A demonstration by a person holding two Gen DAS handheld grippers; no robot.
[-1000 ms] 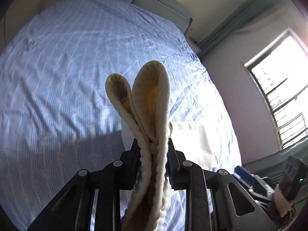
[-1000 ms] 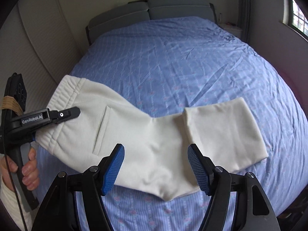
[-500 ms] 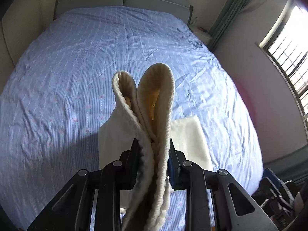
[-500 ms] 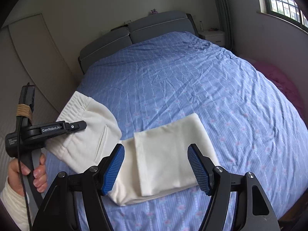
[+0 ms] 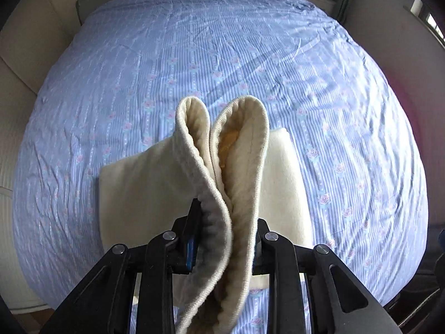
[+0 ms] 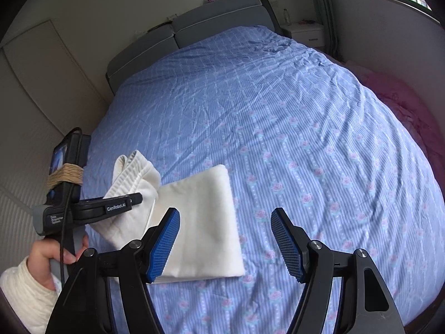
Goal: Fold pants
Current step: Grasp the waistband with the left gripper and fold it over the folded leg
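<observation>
The cream pants lie partly folded on the blue bedspread near the bed's front left. My left gripper is shut on the ribbed waistband, which stands up in two loops between its fingers. In the right wrist view the left gripper holds the waistband end raised above the left edge of the folded legs. My right gripper is open and empty, hovering above the front edge of the folded part.
A grey headboard is at the far end of the bed. A white nightstand stands at the back right. A pink cloth lies beside the bed's right edge. A cream wall panel is on the left.
My left gripper has carried the waistband rightward over the legs, so the pants are more compact. Both views have swung toward the middle of the bed. My right gripper stays open.
</observation>
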